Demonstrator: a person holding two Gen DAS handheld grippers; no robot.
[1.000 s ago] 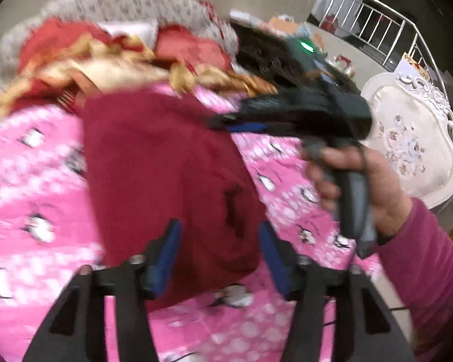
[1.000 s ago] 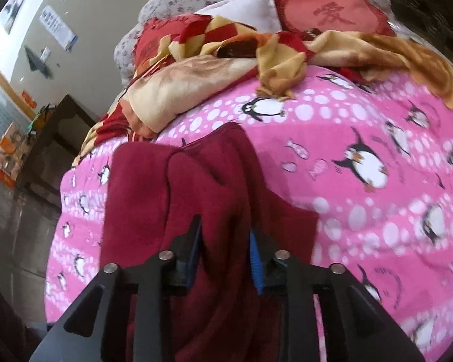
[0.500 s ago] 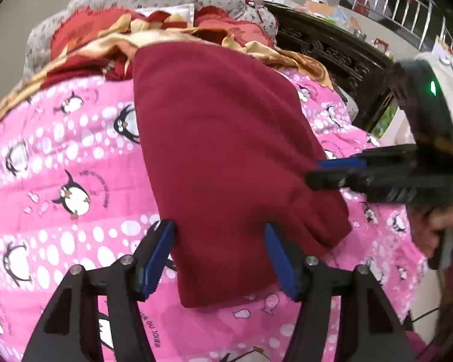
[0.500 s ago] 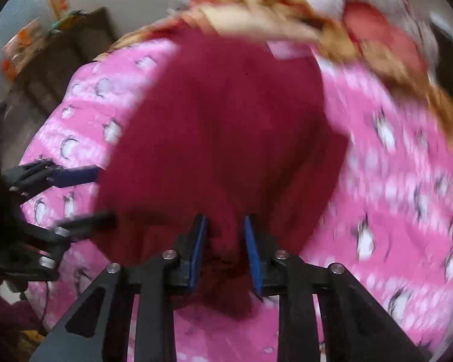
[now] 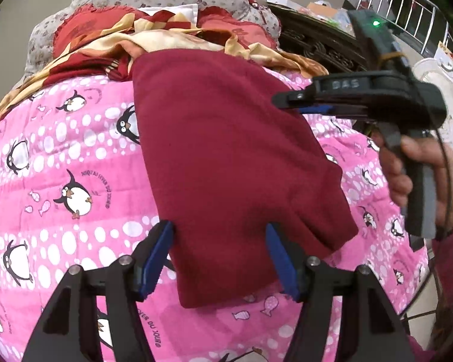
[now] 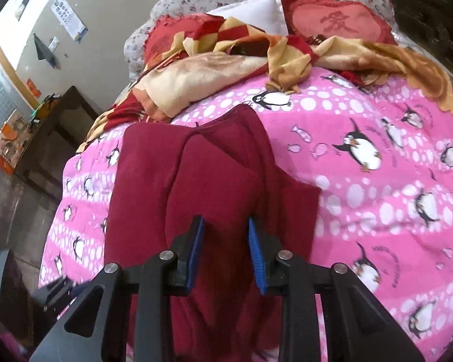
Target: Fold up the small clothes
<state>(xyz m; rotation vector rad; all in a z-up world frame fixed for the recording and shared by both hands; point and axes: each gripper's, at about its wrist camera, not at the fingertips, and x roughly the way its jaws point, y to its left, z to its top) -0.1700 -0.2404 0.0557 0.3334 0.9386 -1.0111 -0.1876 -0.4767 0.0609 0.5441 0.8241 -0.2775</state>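
Now garment [image 5: 226, 157] btwn both tongs [image 5: 220, 259]

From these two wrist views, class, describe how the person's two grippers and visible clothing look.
The left gripper and right gripper have black frames with silver bolts and blue ribbed pads. Seen from the side, the right one shows raised lettering, a green light, a grey handle and a thin black cable. The sleeve is dark pink.

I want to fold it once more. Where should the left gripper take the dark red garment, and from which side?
Grip the near bottom hem of the dark red garment, coming from the near edge. It lies flat on the pink quilt, and this free edge already sits between the left gripper's open jaws.
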